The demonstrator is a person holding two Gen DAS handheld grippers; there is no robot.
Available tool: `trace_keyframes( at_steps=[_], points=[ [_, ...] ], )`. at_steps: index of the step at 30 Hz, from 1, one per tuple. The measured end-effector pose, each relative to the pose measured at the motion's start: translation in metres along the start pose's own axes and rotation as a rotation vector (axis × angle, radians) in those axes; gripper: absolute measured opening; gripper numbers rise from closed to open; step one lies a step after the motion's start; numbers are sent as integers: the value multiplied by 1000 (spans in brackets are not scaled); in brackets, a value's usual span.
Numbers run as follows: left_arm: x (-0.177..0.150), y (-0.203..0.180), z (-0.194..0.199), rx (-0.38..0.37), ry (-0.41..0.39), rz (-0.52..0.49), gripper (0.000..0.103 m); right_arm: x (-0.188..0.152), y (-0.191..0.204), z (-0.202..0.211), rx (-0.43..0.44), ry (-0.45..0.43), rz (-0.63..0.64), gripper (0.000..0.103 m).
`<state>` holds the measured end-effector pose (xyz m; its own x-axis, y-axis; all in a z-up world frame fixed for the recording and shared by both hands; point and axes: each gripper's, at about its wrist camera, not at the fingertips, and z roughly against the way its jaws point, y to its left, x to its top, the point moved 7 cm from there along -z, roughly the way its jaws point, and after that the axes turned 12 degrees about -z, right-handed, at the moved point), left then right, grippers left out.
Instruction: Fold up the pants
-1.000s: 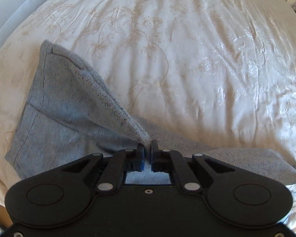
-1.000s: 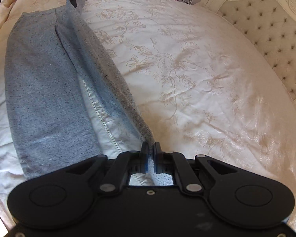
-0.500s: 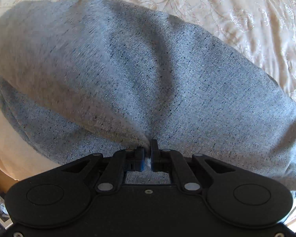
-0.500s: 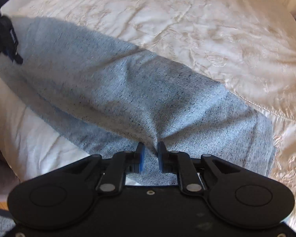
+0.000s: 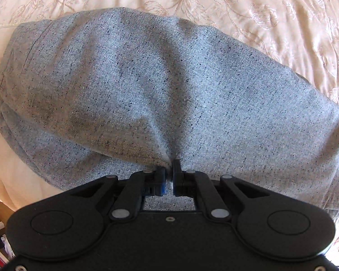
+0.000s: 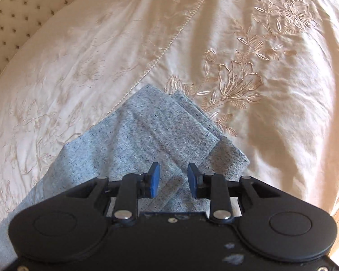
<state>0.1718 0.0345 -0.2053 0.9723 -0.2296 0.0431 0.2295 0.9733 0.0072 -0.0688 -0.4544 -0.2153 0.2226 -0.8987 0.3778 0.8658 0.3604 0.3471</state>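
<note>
Left wrist view is showing me my left gripper (image 5: 168,176) pinching a bunched ridge of the grey pants (image 5: 169,94), jaws clamped tight on the cloth. I am keeping that hold, I judge, so the folded-over leg is lying square on the layer beneath while the other end is being let go. On the right wrist view my right gripper (image 6: 173,181) is opening, blue pads (image 6: 154,180) standing apart with cloth lying below them but not pressed, just short of the two leg cuffs (image 6: 176,122), which are resting stacked and slightly skewed. The pants are lying flat on the embroidered bedspread (image 6: 260,45), near its edge on my side. Beyond the cuffs I am seeing plenty of open bedspread for the next fold.
</note>
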Motion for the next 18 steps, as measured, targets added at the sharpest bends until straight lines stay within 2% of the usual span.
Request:
trace_keyframes(
  at_steps=[4, 7, 8, 9, 10, 11, 15, 18],
  points=[
    [-5, -6, 0, -5, -11, 3, 8, -3, -18, -12, -50, 19, -103, 28],
    [-7, -6, -1, -7, -12, 3, 8, -4, -20, -20, -23, 25, -168, 30],
    [-9, -5, 0, -7, -13, -2, 8, -5, -20, -22, -6, 28, -174, 27],
    [-10, -4, -2, -8, -15, -7, 8, -5, -16, -22, -7, 24, -166, 13],
    [-10, -5, -1, -9, -19, -10, 8, -5, -13, -19, -20, 14, -148, 7],
    [-15, 3, 5, -13, -22, -12, 8, -2, -5, -15, -30, -1, -110, 7],
    [-15, 8, 22, -41, -55, -14, 8, 3, 32, 33, 35, -109, 24, 7],
    [-18, 11, 37, -71, -84, -24, 8, 5, 37, 68, 36, -190, 31, 7]
  ],
)
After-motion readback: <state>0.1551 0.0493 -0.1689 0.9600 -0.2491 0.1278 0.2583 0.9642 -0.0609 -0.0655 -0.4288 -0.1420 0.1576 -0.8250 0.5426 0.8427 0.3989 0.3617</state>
